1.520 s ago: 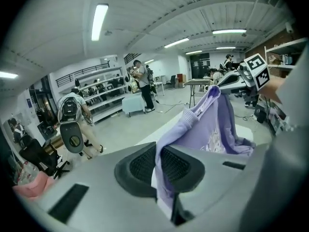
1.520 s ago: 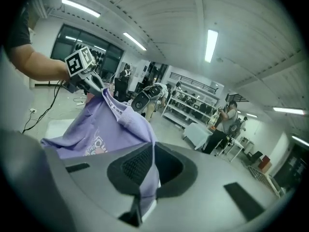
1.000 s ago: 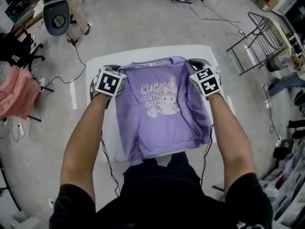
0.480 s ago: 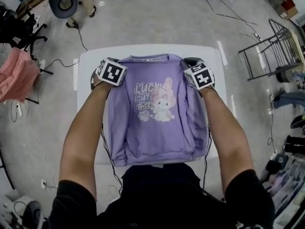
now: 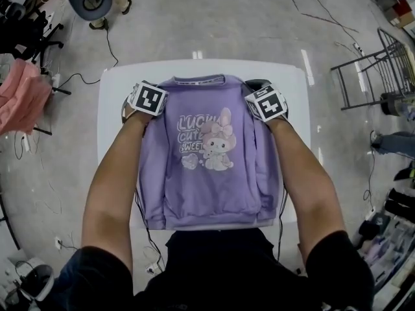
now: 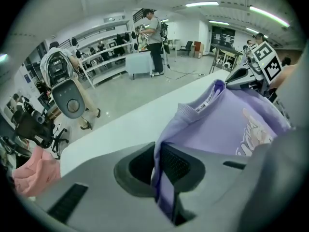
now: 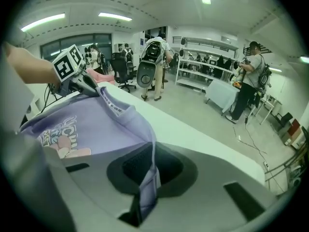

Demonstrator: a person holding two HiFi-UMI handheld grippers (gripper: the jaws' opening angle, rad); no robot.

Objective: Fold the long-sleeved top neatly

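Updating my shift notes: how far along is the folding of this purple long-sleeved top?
Done: the purple long-sleeved fabric top lies print-up across the white rectangular table, sleeve position unclear. In hand: the left gripper and the right gripper each pinch a shoulder. To do: no body fold shows yet; the hem reaches the near edge.

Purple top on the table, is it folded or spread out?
Spread out: the purple top lies full length, print up, on the white table, with no fold across its body.

Top [image 5: 209, 186] spread on the table [image 5: 110, 112], collar toward the far edge, left gripper [image 6: 161, 175] at one shoulder, right gripper [image 7: 146, 178] at the other.
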